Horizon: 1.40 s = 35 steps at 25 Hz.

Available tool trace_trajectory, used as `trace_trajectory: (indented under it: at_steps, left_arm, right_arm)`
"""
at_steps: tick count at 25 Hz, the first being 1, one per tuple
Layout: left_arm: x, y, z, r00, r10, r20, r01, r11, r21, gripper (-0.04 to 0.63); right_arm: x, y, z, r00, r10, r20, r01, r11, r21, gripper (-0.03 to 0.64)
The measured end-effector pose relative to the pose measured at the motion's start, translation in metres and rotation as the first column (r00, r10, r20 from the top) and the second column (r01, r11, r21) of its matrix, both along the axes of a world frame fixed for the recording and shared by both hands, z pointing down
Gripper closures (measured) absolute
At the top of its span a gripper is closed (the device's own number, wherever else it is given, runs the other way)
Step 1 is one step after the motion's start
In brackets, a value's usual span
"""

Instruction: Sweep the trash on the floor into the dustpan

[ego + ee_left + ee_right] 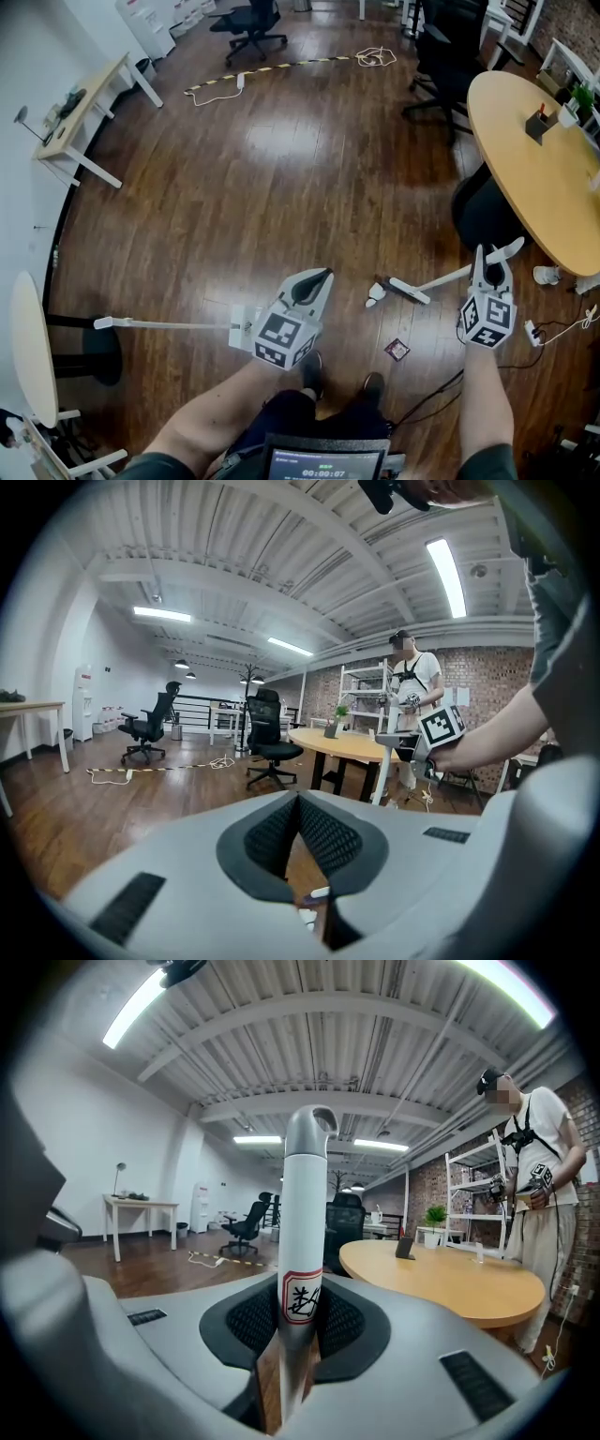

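My right gripper is shut on the white broom handle, which stands upright between its jaws with a red-framed label. The broom head rests on the wooden floor ahead of my feet. A small dark square scrap of trash lies on the floor close to the broom head. My left gripper hangs to the left with its jaws shut together. From under it a long white rod reaches left; I cannot tell whether it is held.
A round wooden table stands at the right, with a person beyond it. Black office chairs and a striped cable are farther off. A white desk is at the left; cords lie at the right.
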<state>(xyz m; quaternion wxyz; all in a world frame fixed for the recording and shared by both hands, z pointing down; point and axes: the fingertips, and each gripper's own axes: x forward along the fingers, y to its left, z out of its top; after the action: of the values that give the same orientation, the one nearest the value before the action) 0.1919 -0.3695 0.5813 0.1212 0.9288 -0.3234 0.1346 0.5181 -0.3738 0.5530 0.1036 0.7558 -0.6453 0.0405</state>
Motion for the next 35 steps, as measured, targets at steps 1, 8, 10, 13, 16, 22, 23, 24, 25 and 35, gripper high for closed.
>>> trace_trajectory:
  at_steps: [1,8,10,13,16,22,23,24,25,35]
  left_arm:
    - [0.000,-0.003,-0.001,1.000,0.011,-0.026,-0.011,1.000,-0.002,0.591]
    - [-0.028,-0.006,0.005,0.999,0.027,-0.022,-0.027,1.000,-0.001,0.592]
    - [-0.040,-0.006,0.004,1.000,0.016,-0.020,-0.016,1.000,-0.007,0.592]
    - [-0.052,-0.007,-0.002,0.999,0.003,-0.032,-0.003,1.000,-0.008,0.592]
    - [-0.060,-0.006,-0.012,0.999,0.000,-0.046,-0.001,1.000,-0.002,0.592]
    - [-0.092,0.003,-0.032,0.999,-0.011,-0.052,0.010,1.000,-0.007,0.592]
    - [-0.098,0.004,-0.033,0.999,-0.010,-0.046,0.010,1.000,-0.002,0.591]
    - [-0.104,0.006,-0.034,0.999,-0.014,-0.039,0.014,1.000,0.002,0.592]
    - [-0.111,0.008,-0.034,0.999,-0.023,-0.032,0.023,1.000,0.003,0.591]
    - [-0.170,0.047,-0.042,0.994,-0.108,-0.029,0.108,0.994,-0.014,0.592]
  right_arm:
    - [-0.002,-0.003,0.004,1.000,0.000,-0.001,0.000,1.000,-0.003,0.515]
    - [-0.025,-0.001,0.061,1.000,0.024,0.012,-0.023,0.995,-0.102,0.518]
    - [-0.040,0.008,0.067,1.000,0.018,-0.001,-0.018,0.991,-0.134,0.520]
    - [-0.063,0.018,0.071,1.000,0.014,0.006,-0.012,0.985,-0.170,0.520]
    - [-0.086,0.029,0.075,0.999,0.036,0.037,-0.027,0.977,-0.212,0.520]
    - [-0.147,0.055,0.075,0.991,0.101,0.086,-0.073,0.957,-0.282,0.520]
    - [-0.155,0.059,0.075,0.989,0.115,0.089,-0.084,0.953,-0.292,0.520]
    - [-0.164,0.062,0.074,0.988,0.122,0.090,-0.090,0.949,-0.300,0.520]
    - [-0.172,0.065,0.074,0.988,0.124,0.090,-0.091,0.947,-0.308,0.520]
    - [-0.231,0.105,0.073,0.974,0.169,0.152,-0.100,0.919,-0.381,0.520]
